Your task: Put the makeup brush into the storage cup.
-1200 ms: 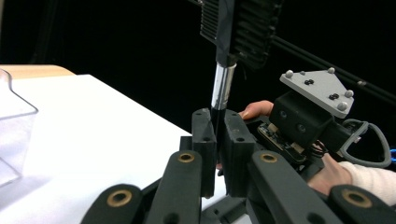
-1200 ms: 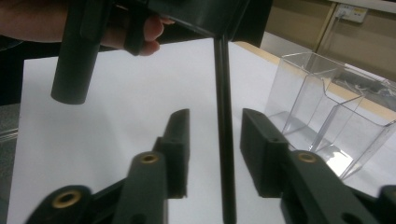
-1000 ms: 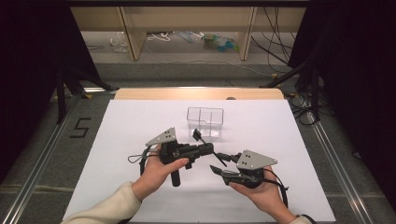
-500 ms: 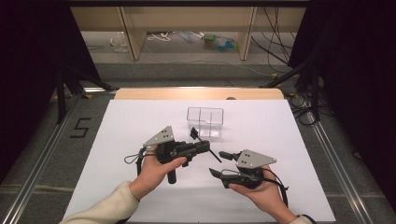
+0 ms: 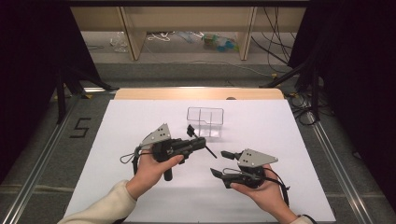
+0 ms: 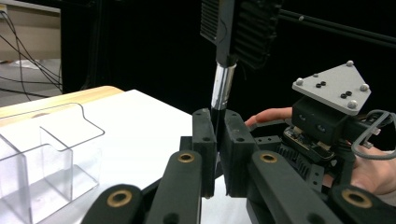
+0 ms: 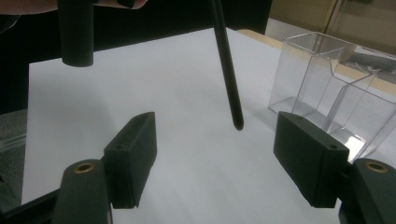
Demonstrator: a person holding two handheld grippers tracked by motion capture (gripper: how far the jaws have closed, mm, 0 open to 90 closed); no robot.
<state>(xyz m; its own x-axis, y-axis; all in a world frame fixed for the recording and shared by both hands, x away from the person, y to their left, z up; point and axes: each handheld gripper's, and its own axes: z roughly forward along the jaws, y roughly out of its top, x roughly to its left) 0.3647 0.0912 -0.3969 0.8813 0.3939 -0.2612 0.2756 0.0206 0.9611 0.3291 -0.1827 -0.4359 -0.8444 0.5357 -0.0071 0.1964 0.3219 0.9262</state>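
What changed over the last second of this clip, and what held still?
The left gripper, shut on the brush, has moved away from the right gripper, up the table toward the clear divided box, so the gap between the two has widened. The right gripper has shifted very little and its jaws remain open and empty. The box has not moved on the white sheet.

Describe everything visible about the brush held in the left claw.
The brush is slim, with a black handle, a shiny silver metal ferrule and a broad, flat black ribbed head. The left claw is shut on its handle just below the ferrule. In the high view it hangs above the white table, and in the right gripper view its rounded handle tip points downward, touching nothing.
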